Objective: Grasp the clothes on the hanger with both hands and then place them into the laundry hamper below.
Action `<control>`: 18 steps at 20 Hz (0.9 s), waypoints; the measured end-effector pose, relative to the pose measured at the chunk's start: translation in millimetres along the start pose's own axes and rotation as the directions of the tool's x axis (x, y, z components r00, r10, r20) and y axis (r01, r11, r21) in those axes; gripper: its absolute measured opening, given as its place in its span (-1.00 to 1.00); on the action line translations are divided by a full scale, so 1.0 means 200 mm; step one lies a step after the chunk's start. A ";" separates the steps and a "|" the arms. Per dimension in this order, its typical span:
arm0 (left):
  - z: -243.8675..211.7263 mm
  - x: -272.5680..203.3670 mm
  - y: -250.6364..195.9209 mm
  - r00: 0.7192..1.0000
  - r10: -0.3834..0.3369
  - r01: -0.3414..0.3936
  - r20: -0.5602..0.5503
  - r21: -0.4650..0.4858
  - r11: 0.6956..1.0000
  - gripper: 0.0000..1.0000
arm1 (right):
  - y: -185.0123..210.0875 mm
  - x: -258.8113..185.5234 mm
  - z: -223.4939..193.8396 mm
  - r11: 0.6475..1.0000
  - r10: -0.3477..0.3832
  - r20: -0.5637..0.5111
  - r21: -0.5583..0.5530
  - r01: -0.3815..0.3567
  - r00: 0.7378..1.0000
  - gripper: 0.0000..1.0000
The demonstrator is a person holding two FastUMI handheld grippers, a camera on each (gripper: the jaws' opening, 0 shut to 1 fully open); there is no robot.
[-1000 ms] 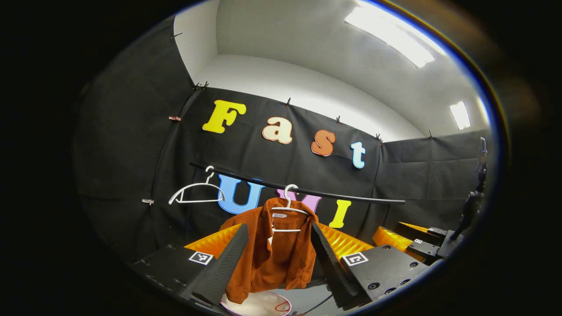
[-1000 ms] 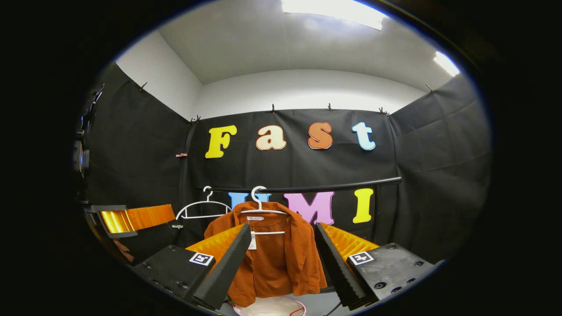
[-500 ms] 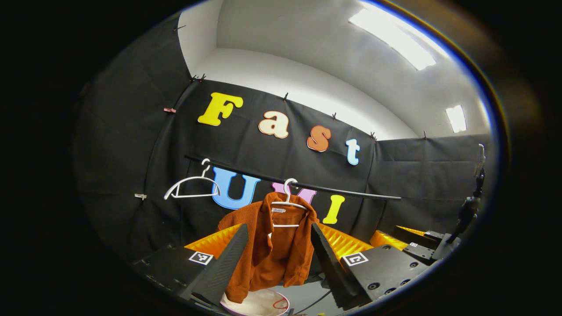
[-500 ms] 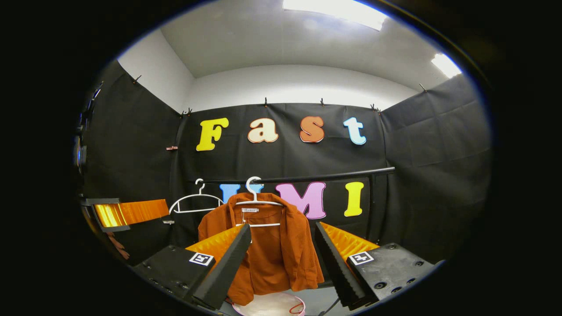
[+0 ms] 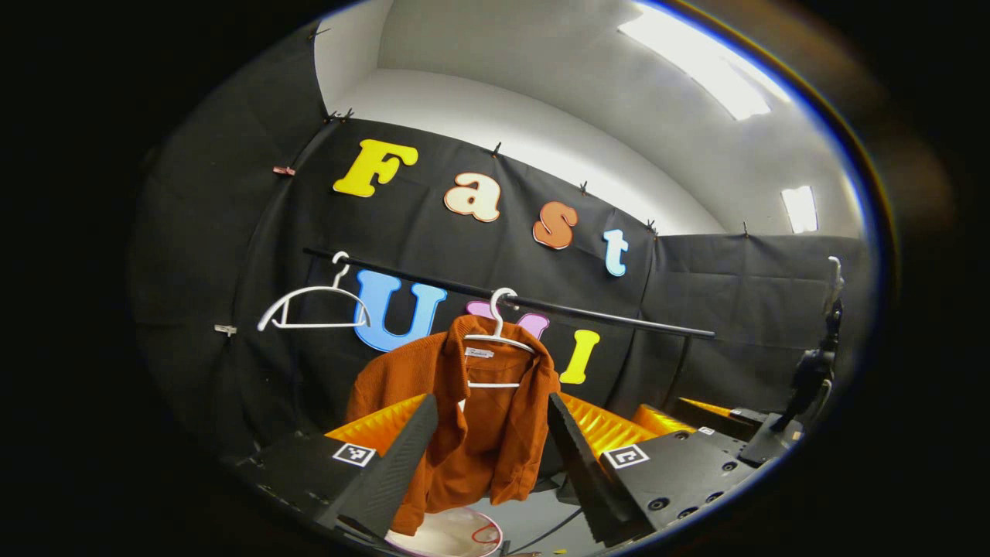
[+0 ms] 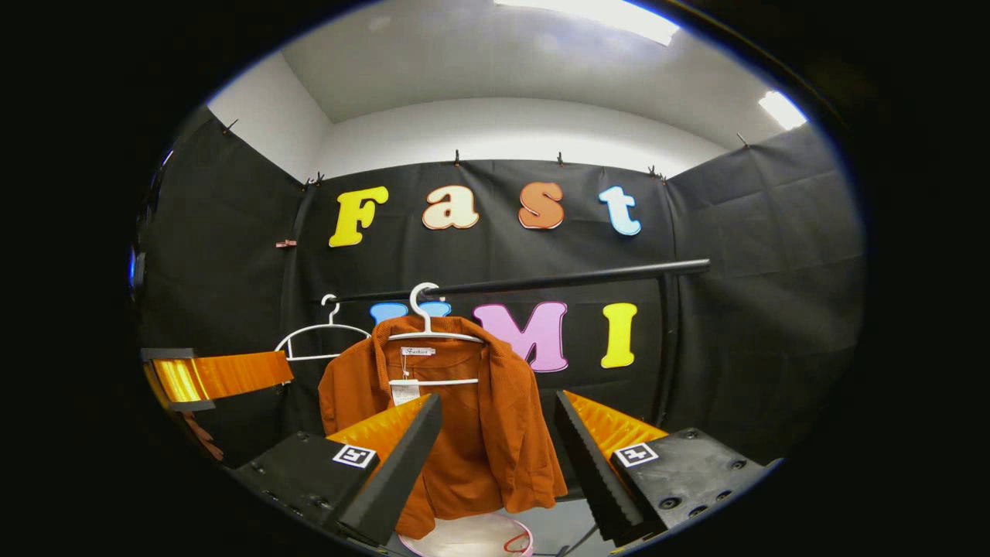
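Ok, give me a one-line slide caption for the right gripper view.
Open right gripper faces the rust-orange corduroy jacket hanging on a white hanger above the white laundry hamper.

Ribbed rust cloth jacket (image 6: 464,433) on smooth white plastic hanger (image 6: 433,334)

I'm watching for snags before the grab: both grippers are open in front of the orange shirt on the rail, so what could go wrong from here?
1. The orange shirt hangs on a white hanger hooked over the rail; a downward pull may drag the hanger along.
2. The empty hanger beside it could get knocked.
3. The hamper sits low; a loose sleeve may land outside it.
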State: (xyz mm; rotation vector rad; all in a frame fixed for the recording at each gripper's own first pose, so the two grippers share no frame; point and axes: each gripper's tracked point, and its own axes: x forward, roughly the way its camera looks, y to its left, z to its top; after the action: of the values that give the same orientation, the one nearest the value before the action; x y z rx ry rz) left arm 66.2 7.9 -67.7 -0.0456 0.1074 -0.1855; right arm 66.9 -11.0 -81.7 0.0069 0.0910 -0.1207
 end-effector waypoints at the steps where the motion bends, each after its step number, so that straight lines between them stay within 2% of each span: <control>1: -0.01 0.04 0.01 1.000 0.003 -0.003 0.009 -0.010 1.000 0.82 | 0.00 0.08 -0.01 0.999 0.024 0.009 0.022 -0.024 1.000 0.93; 4: -0.02 0.20 0.09 0.996 0.079 -0.078 0.039 -0.016 0.997 0.82 | 0.01 0.33 -0.11 0.995 0.090 0.003 0.044 -0.090 0.996 0.94; 7: -0.11 0.39 0.12 0.992 0.127 -0.127 0.024 0.002 0.992 0.82 | -0.04 0.54 -0.20 0.992 0.118 -0.013 0.048 -0.117 0.993 0.94; 14: -0.36 0.63 0.23 0.968 0.246 -0.247 -0.049 -0.003 0.969 0.82 | -0.12 0.83 -0.40 0.986 0.153 -0.069 0.071 -0.148 0.986 0.97; 18: -0.42 0.70 0.24 0.960 0.268 -0.270 -0.077 -0.011 0.963 0.86 | -0.13 0.98 -0.53 0.980 0.186 -0.104 0.097 -0.176 0.977 0.97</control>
State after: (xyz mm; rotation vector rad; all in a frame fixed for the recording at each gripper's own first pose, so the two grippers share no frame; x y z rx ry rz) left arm 202.5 25.5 -167.9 -0.0453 0.1889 0.0862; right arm 248.5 -58.9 -204.3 0.1090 0.1968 0.0588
